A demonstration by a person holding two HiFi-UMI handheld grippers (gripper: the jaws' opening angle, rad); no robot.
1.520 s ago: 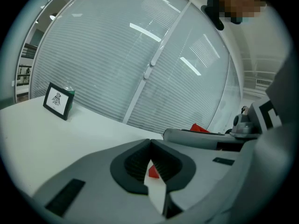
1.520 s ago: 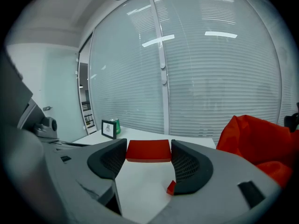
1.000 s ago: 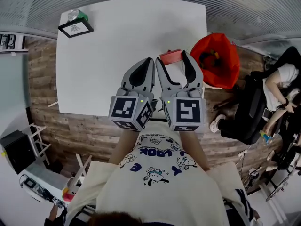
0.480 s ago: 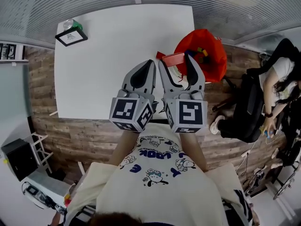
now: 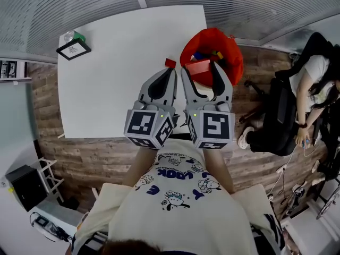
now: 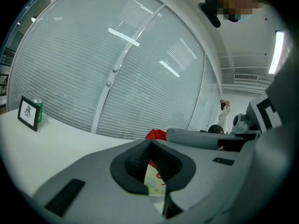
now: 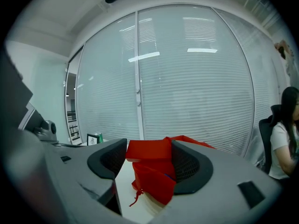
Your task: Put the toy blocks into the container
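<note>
the white worktop point(image 5: 117, 73) carries a red bag container point(image 5: 229, 54) at its far right edge (coloured blocks show inside it). the right gripper point(image 5: 199, 69) is clenched on a red block point(image 7: 148, 150), held at the container's near side. the left gripper point(image 5: 171, 72) is closed on nothing, its tip near a small red piece point(image 5: 170, 62) on the worktop.

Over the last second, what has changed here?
The right gripper has carried the red block, clamped in its jaws, across to the edge of the red bag, which earlier lay apart from it. Unchanged: its hold on the block, the left gripper shut alongside, the picture frame on the table.
</note>
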